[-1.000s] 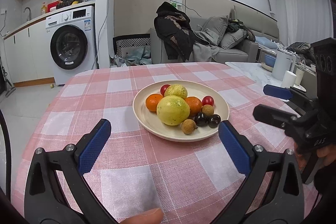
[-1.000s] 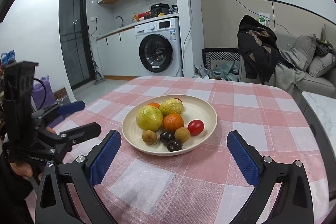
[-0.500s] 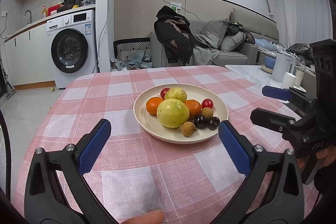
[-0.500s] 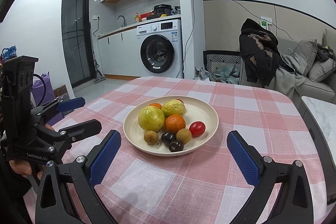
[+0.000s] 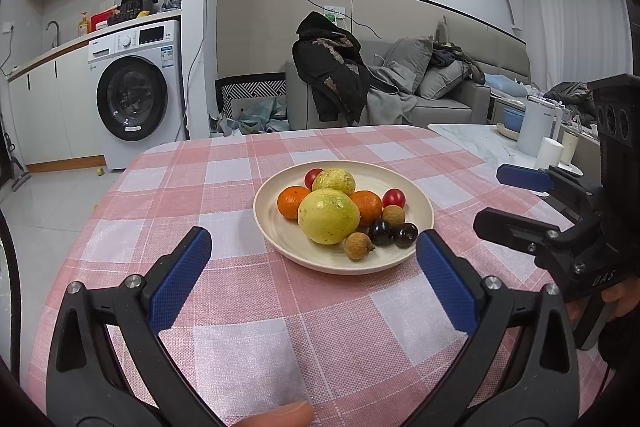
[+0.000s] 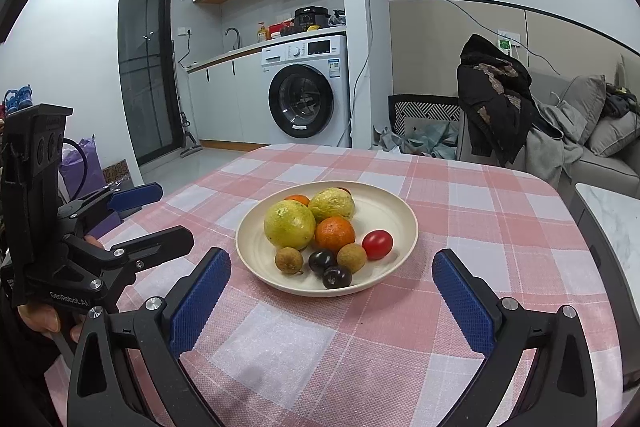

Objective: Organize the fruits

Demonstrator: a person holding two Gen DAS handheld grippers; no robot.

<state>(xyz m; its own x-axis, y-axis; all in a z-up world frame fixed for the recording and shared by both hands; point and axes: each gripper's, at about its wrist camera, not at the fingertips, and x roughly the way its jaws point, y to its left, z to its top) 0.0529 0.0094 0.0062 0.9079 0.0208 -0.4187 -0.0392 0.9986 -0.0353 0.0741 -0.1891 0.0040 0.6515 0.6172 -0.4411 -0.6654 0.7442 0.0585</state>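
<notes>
Cream plate point(image 5: 416, 193) sitting on the pink-and-white checked tablecloth point(image 5: 240, 307), dead ahead at twelve o'clock from both cameras. Piled on it: large yellow-green fruit point(image 5: 328, 215) at the centre, smaller yellow-green fruit point(image 5: 334, 181) touching it at twelve o'clock, one orange point(image 5: 293, 202) at nine o'clock and another point(image 5: 367, 207) at three o'clock, both touching the large fruit. Red tomato point(image 5: 394, 197) just beyond the right orange, a second red one point(image 5: 312, 177) half hidden at the far side. Near the front rim, two brown longans point(image 5: 357, 246) point(image 5: 393, 215) and two dark cherries point(image 5: 380, 231) point(image 5: 405, 235), clustered at about five o'clock of the large fruit. Left gripper point(image 5: 314, 269) held low over the cloth, blue pads point(image 5: 180, 279) spread wide, released, nothing between them, plate just beyond the tips. Right gripper point(image 6: 331, 291) likewise spread wide and empty, plate just past its tips; seen from the left camera at three o'clock point(image 5: 520, 203), well off the plate. Fingertip point(image 5: 280, 415) showing at six o'clock in the left view. Washing machine point(image 5: 134, 95) at ten o'clock in the background, sofa point(image 5: 440, 95) at two o'clock.
</notes>
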